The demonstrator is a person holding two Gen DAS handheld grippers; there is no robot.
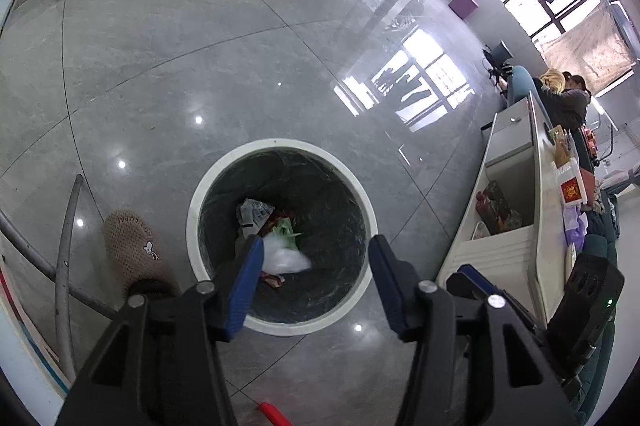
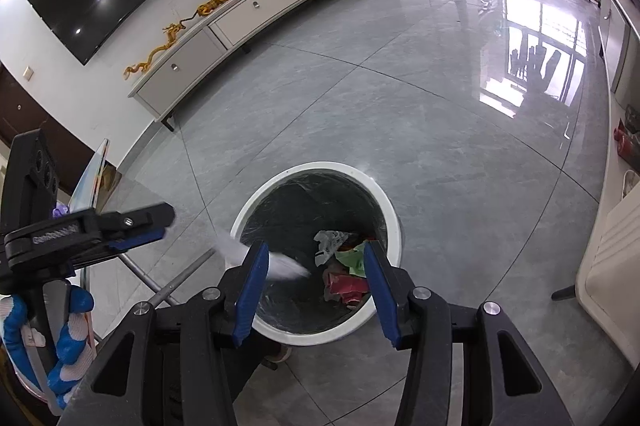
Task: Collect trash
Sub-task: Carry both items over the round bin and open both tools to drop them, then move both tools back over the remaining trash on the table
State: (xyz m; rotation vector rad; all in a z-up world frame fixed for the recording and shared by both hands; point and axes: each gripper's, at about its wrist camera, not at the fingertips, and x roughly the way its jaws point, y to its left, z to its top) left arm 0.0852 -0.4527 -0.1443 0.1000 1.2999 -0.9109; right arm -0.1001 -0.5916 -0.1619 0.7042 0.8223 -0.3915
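A round bin with a white rim and a dark liner stands on the grey floor, holding several crumpled wrappers. My left gripper hangs open above it with nothing between its blue pads. A blurred white scrap is in the air over the bin's mouth. In the right wrist view my right gripper also stands open and empty above the same bin's rim, with the white scrap streaking past its left finger. The left gripper shows at the left, held by a gloved hand.
A foot in a beige slipper stands left of the bin, beside metal table legs. A white cabinet lies to the right, a low TV stand along the far wall. People sit far right. A red item lies near the bottom edge.
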